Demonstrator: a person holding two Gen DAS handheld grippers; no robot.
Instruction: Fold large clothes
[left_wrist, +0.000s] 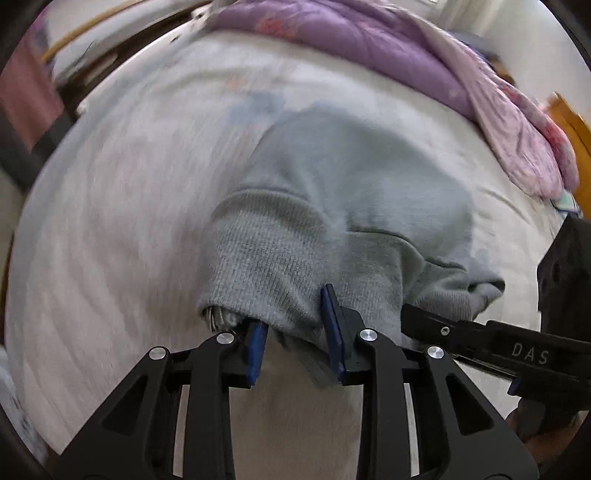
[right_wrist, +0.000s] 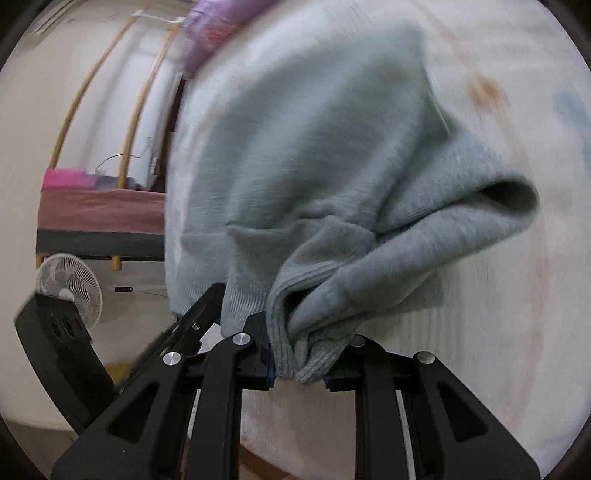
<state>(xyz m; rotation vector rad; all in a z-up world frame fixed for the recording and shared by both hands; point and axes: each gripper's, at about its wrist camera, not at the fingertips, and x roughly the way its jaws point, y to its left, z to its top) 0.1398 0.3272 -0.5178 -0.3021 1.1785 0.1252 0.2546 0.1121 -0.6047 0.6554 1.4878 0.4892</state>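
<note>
A pale grey-green knitted sweater (left_wrist: 354, 192) with ribbed hem is bunched and lifted off the white bed sheet (left_wrist: 129, 206), its folds hanging loosely.

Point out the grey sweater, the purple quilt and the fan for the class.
sweater (left_wrist: 354, 184), left wrist view, smooth body fabric.
quilt (left_wrist: 354, 40), left wrist view, purple top fold.
fan (right_wrist: 70, 286), right wrist view, white grille.

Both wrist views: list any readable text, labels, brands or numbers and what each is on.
"DAS": white letters on the black body of the right gripper, seen at the right edge of the left wrist view; the word may run on out of sight.
No print is legible on the grey sweater, the purple quilt or the white fan.
Right wrist view: no text readable.
</note>
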